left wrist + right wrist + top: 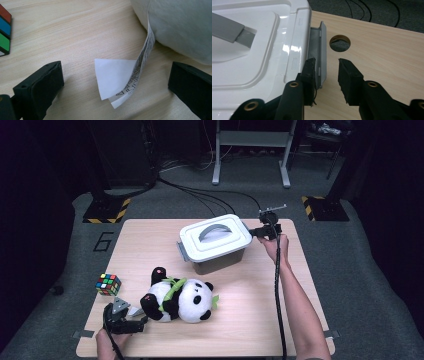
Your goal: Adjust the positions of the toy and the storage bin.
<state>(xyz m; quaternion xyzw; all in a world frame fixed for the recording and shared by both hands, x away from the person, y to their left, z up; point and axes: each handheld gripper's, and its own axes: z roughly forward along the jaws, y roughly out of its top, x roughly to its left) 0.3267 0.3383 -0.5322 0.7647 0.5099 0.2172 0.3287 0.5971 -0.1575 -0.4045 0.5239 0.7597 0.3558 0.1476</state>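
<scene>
White box [216, 240], grey handle, grey side latch.

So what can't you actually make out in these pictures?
- Inside of the storage box: high view, its closed white lid covers it.
- Print on the panda's tag: left gripper view, folded and too small.
- Panda: left gripper view, cut off by the frame edge.

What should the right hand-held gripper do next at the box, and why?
Probably close a little more, so both pads pinch the grey latch. The right hand-held gripper straddles it at the white lid's edge: one pad sits behind the flap, the other stands apart from it, so nothing is gripped yet.
</scene>
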